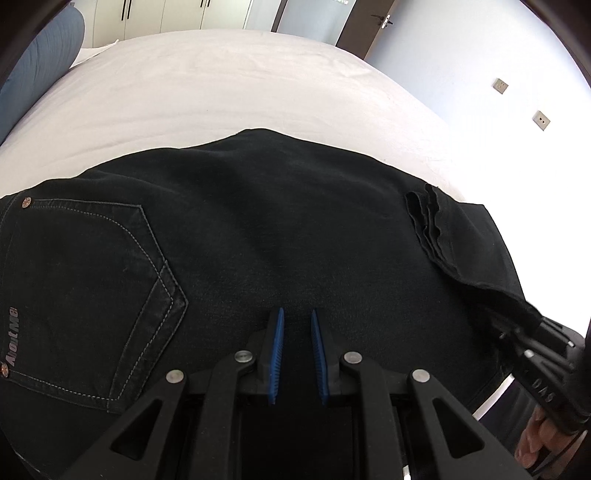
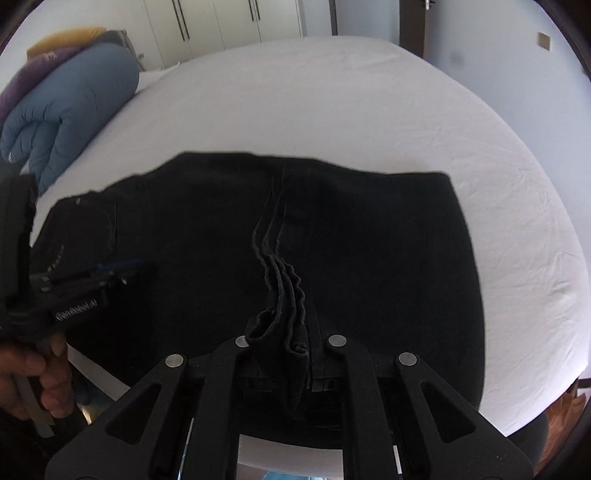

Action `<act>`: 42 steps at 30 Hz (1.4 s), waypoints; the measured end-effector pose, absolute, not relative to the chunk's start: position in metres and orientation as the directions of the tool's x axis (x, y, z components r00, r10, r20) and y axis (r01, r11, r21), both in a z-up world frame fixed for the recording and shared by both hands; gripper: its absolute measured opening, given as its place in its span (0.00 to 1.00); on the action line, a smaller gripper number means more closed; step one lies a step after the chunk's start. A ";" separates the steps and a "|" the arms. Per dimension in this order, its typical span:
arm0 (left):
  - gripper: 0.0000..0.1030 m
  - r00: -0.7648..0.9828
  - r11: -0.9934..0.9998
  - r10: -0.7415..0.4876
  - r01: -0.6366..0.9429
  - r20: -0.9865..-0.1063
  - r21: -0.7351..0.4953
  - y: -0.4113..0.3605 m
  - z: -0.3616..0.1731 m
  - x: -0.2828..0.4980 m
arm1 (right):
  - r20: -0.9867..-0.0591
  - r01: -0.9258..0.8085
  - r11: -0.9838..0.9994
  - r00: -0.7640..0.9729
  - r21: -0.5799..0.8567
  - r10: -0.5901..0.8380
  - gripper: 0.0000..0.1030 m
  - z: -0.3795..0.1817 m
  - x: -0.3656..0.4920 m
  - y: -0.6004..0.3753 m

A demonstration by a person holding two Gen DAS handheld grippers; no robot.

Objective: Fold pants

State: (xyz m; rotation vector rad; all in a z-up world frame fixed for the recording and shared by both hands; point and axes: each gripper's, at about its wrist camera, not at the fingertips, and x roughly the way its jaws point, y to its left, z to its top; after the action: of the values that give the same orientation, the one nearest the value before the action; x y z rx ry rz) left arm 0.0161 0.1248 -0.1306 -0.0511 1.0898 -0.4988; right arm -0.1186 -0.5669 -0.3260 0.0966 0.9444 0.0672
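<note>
Black pants [image 1: 258,229] spread across the white bed [image 1: 207,85], taking up the near half of the sheet, back pocket [image 1: 85,288] with pale stitching and copper rivets off to the left in the left wrist view. Left gripper [image 1: 297,317] poised low over the dark cloth, blue-padded fingers [image 1: 277,343] set narrow — a slim gap between them, nothing visibly pinched there. Right gripper [image 2: 291,350] clamped on the stacked hems [image 2: 286,295] of the legs — several wavy layers bunched between its fingers, rising from the cloth below. Same hem stack [image 1: 428,225] seen from the left wrist view at the right edge, lifted and draping toward the right gripper [image 1: 517,332], a hand [image 1: 535,435] below it. Rolled blue duvet [image 2: 70,118] at the far left of the bed, white wardrobe doors [image 2: 221,22] behind.
</note>
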 end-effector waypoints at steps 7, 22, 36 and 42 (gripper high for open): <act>0.87 0.304 0.848 -0.513 0.323 -0.803 -0.420 0.111 -0.106 0.022 | -0.778 -0.011 0.998 0.626 0.068 0.060 0.08 -0.327 -0.145 -0.558; 0.85 0.033 0.685 -0.721 0.186 -0.693 -0.704 0.050 -0.124 0.070 | -0.701 -0.053 0.996 0.713 -0.067 -0.010 0.08 -0.309 -0.184 -0.542; 0.07 0.023 0.715 -0.657 0.337 -0.754 -0.613 0.061 -0.109 0.080 | -0.676 -0.154 0.977 0.737 -0.145 0.015 0.08 -0.285 -0.205 -0.498; 0.08 0.025 0.735 -0.624 0.358 -0.781 -0.576 0.101 -0.106 0.105 | -0.693 -0.263 0.954 0.715 -0.144 0.093 0.08 -0.281 -0.197 -0.449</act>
State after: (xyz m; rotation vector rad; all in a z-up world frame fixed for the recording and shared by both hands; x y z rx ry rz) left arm 0.1047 0.1006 -0.1057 -0.2437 1.3461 -0.7702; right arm -0.1970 -0.4486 -0.2813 -0.2397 0.7497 0.1991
